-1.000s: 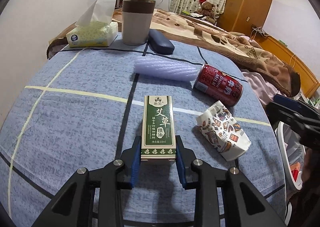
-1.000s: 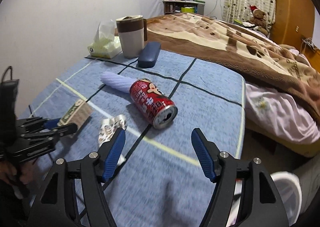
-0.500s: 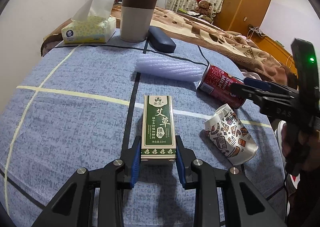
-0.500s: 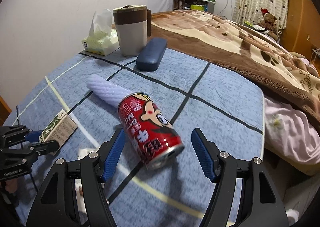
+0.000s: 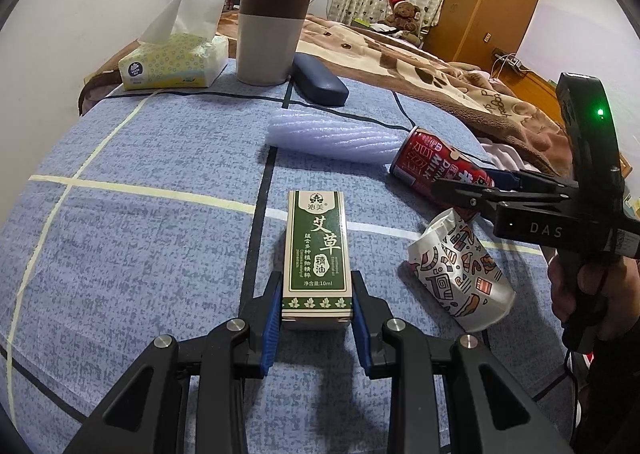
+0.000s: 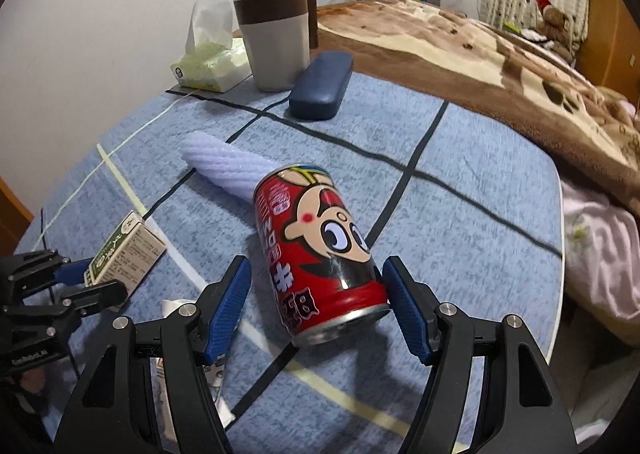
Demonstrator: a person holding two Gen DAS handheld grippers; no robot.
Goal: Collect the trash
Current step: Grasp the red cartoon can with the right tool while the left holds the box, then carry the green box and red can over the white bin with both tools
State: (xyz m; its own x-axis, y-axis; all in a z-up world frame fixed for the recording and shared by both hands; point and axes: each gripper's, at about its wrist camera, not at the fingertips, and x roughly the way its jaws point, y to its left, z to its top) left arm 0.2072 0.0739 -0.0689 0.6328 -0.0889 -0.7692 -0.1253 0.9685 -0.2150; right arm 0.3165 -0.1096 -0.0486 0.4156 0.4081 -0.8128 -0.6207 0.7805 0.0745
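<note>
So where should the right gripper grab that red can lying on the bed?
Across the round body of the red can, near its open end. It lies on its side, pointing away, so come from above along its length, as the right gripper does, one pad on each curved flank. The jaws have just been closing around it, a gap on the left.

The left gripper point(image 5: 316, 316), black with blue pads, points steeply down and clamps the near end of the green-and-cream cardboard box point(image 5: 317, 254) from both sides. The right gripper point(image 6: 318, 304), of the same build, tilts down over the red drink can point(image 6: 320, 246); its jaws have just been closing and straddle the can with gaps showing. A hand point(image 5: 592, 294) grips its handle, right of the box.
</note>
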